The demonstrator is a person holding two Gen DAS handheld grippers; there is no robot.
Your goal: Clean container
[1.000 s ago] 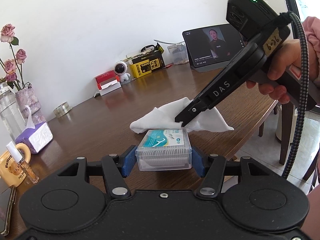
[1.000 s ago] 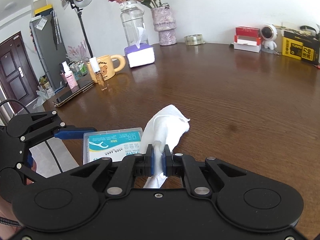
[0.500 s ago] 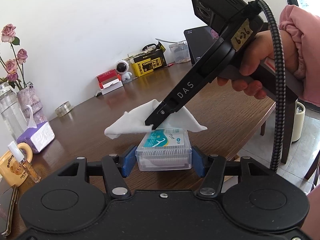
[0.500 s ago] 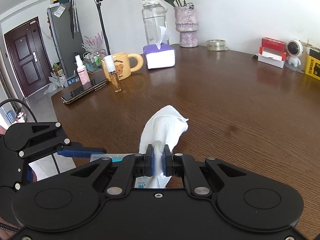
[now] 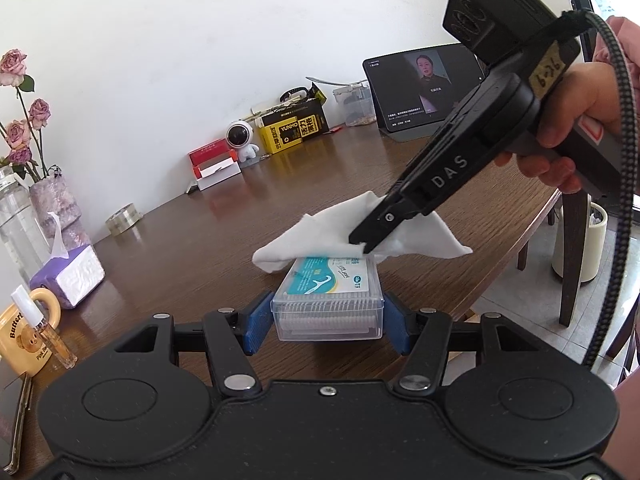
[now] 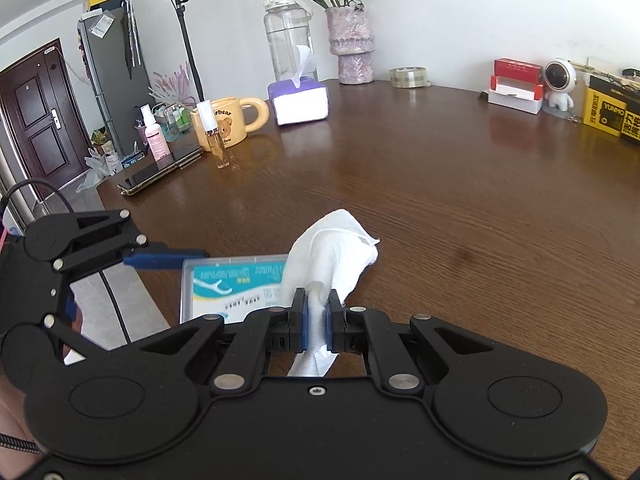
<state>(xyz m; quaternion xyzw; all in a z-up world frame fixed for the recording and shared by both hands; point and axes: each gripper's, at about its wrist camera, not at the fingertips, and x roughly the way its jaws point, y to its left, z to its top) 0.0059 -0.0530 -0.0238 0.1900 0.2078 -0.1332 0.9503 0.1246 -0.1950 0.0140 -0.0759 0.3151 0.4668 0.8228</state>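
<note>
left wrist view, frame centre: left tongs (image 5: pixel 327 322) clamp the light, rigid, slippery clear plastic floss-pick box (image 5: pixel 328 300) by its sides; right tongs (image 5: pixel 366 246) pinch a soft white tissue (image 5: pixel 320 236).

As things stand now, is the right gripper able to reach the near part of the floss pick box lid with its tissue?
Probably yes. The right gripper holds the tissue over the far edge of the floss pick box; the lid's near part lies bare, and the left gripper clamps only its sides.

black tool (image 5: pixel 362 246) | blue pads (image 5: pixel 256 322) | "DAS" lettering | braided cable (image 5: pixel 618 184)
</note>
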